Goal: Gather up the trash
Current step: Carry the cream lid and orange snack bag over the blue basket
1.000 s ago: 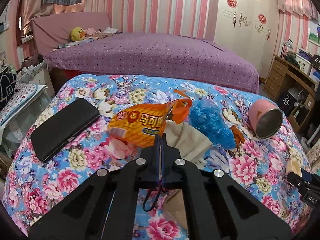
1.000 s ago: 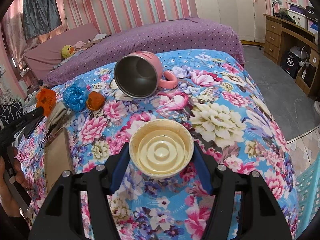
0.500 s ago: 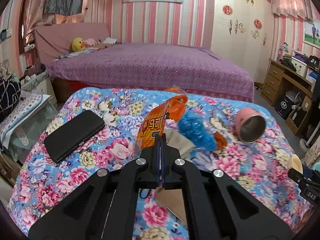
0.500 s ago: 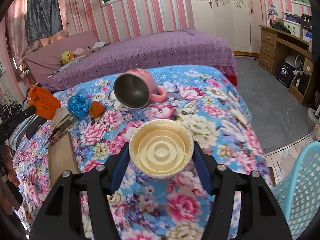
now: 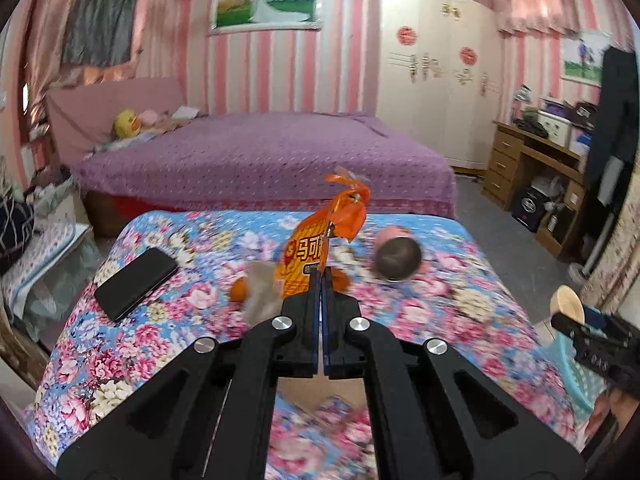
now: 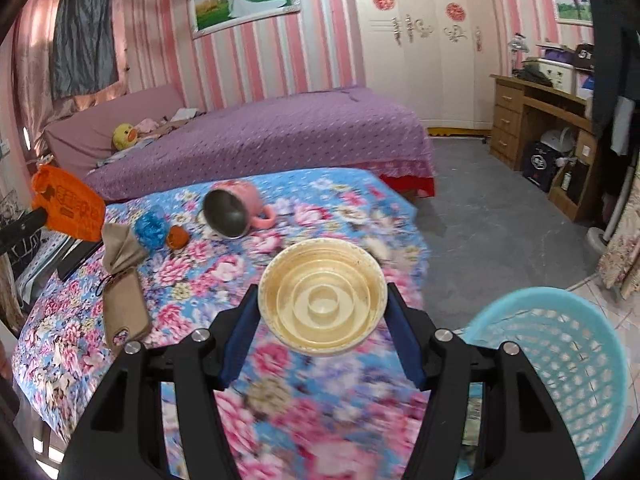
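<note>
We see two pieces of trash already lifted clear of the flowered worktop (image 6: 280,432). Our left gripper (image 5: 321,276) has its jaws pressed together on the lower edge of an orange snack wrapper (image 5: 310,254), which stands up above the fingertips with its crumpled top leaning right. Our right gripper (image 6: 320,304) has its jaws spread wide and clamped on either side of a cream plastic bowl (image 6: 322,297), tipped so that its inside faces the camera; we see only moulded rings in it and nothing else. To the lower right of that gripper stands a light blue mesh basket (image 6: 560,344), off the worktop's edge on the floor; its inside is only partly visible, and we cannot tell what it holds. On the worktop a pink mug (image 6: 236,210) lies on its side with its steel-lined mouth towards us, and it looks empty. Near it are a crumpled blue bag (image 6: 150,226), a small orange lump (image 6: 178,237) just beside that, a beige cloth (image 6: 122,246) and a brown case (image 6: 126,304) lying flat below the cloth. A black phone-like slab (image 5: 136,282) rests at the worktop's left side. Behind the worktop is a bed with a purple spread (image 5: 260,160), and a yellow duck toy (image 6: 124,135) sits near its head.
</note>
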Action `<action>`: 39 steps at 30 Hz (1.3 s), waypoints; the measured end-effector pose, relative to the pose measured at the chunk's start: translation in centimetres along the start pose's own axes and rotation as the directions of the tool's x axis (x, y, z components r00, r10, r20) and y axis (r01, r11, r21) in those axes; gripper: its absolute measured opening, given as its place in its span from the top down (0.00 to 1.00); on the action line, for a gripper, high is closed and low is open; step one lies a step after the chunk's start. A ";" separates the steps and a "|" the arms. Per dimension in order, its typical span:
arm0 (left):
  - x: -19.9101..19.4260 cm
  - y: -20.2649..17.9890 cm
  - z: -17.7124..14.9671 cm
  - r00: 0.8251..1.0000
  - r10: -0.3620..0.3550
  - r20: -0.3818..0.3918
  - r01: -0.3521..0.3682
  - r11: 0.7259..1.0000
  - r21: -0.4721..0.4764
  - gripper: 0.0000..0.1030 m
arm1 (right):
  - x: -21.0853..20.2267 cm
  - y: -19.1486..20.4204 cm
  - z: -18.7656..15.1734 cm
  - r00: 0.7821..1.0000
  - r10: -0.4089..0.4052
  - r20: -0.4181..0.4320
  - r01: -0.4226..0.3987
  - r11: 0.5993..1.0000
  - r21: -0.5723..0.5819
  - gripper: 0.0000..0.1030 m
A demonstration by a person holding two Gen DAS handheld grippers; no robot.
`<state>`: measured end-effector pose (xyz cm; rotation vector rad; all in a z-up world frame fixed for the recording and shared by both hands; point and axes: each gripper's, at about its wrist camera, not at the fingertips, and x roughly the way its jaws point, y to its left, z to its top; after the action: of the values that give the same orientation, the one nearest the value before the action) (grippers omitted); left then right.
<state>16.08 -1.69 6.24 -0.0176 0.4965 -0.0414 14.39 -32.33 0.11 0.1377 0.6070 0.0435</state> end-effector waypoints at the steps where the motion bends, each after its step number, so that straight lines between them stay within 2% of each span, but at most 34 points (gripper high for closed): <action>1: -0.5 -1.1 -0.1 1.000 -0.016 0.002 0.016 1.000 0.014 1.00 | -0.7 -1.0 -0.1 1.000 -0.008 0.004 0.008 1.000 0.011 0.41; 9: -2.3 -10.9 -2.0 0.992 -0.127 -0.024 0.130 0.982 0.136 1.00 | -4.7 -8.9 -0.8 0.996 -0.084 0.028 0.081 0.992 0.096 0.41; 13: -2.6 -15.8 -3.2 0.974 -0.222 -0.051 0.228 0.960 0.162 1.00 | -6.0 -12.8 -1.5 0.990 -0.137 0.027 0.132 0.982 0.136 0.41; 17: -2.8 -20.2 -4.3 0.956 -0.283 -0.075 0.292 0.937 0.192 1.00 | -6.7 -15.3 -2.0 0.982 -0.186 0.022 0.181 0.972 0.148 0.41; 25: -3.5 -25.5 -5.6 0.918 -0.382 -0.106 0.395 0.900 0.185 1.00 | -8.0 -20.3 -3.6 0.966 -0.257 -0.001 0.253 0.950 0.184 0.41; 33: -4.6 -30.2 -6.1 0.880 -0.459 -0.121 0.474 0.860 0.187 1.00 | -8.7 -23.5 -4.7 0.958 -0.287 -0.014 0.282 0.929 0.238 0.41; 39: -3.2 -32.1 -7.4 0.865 -0.475 -0.164 0.500 0.847 0.183 1.00 | -8.3 -24.8 -5.4 0.956 -0.292 -0.031 0.290 0.922 0.256 0.41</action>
<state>8.64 -33.72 2.13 0.0765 0.5886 -0.6048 4.55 -56.89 -3.11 0.2985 0.6188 -0.3260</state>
